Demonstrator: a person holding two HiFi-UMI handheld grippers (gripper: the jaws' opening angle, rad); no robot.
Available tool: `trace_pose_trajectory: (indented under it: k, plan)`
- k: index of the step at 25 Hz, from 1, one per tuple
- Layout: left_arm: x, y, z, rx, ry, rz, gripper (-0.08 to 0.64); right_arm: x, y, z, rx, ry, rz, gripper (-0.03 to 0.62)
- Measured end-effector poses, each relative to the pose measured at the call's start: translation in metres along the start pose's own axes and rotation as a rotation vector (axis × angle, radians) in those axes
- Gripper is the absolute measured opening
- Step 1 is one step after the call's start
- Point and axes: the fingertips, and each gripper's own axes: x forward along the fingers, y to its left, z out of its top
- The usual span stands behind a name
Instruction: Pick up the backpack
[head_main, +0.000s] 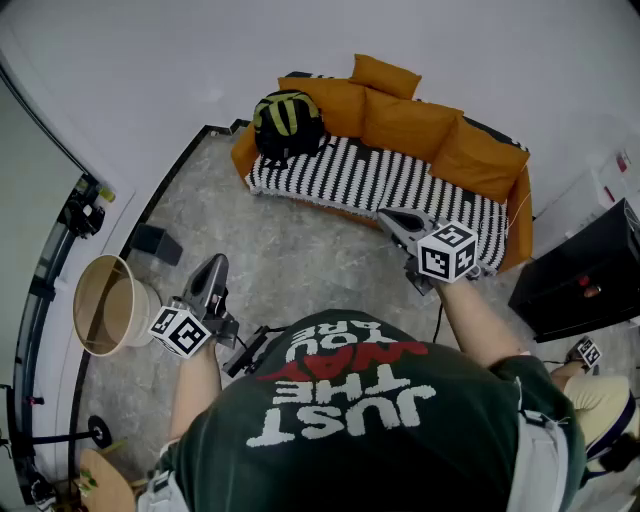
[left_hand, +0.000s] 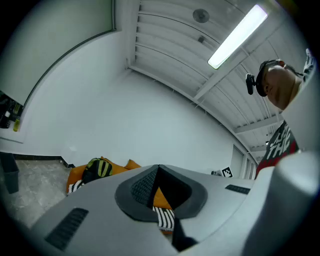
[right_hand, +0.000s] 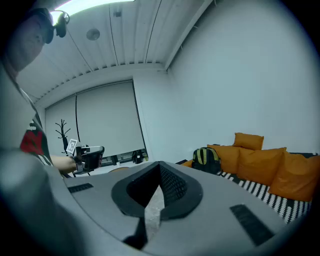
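Note:
A black backpack (head_main: 288, 122) with yellow-green stripes stands upright on the left end of a sofa (head_main: 390, 180) that has a black-and-white striped seat and orange cushions. The backpack (left_hand: 97, 169) shows small and far off in the left gripper view, and the backpack (right_hand: 206, 158) shows likewise in the right gripper view. My left gripper (head_main: 213, 268) hangs over the floor well short of the sofa, jaws shut and holding nothing. My right gripper (head_main: 390, 218) is near the sofa's front edge, right of the backpack, also shut and holding nothing.
A round beige bin (head_main: 110, 305) stands on the floor at the left, with a small black box (head_main: 155, 243) beyond it by the wall. A black cabinet (head_main: 585, 275) stands right of the sofa. Grey stone floor (head_main: 290, 260) lies between me and the sofa.

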Motion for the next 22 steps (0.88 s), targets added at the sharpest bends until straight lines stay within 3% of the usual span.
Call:
trace_pose_trajectory:
  k: [22]
  plan:
    - [0.053,-0.039,-0.014,0.012,0.003,0.009,0.011,-0.023,-0.046,0.008,0.026,-0.005,0.069,0.029]
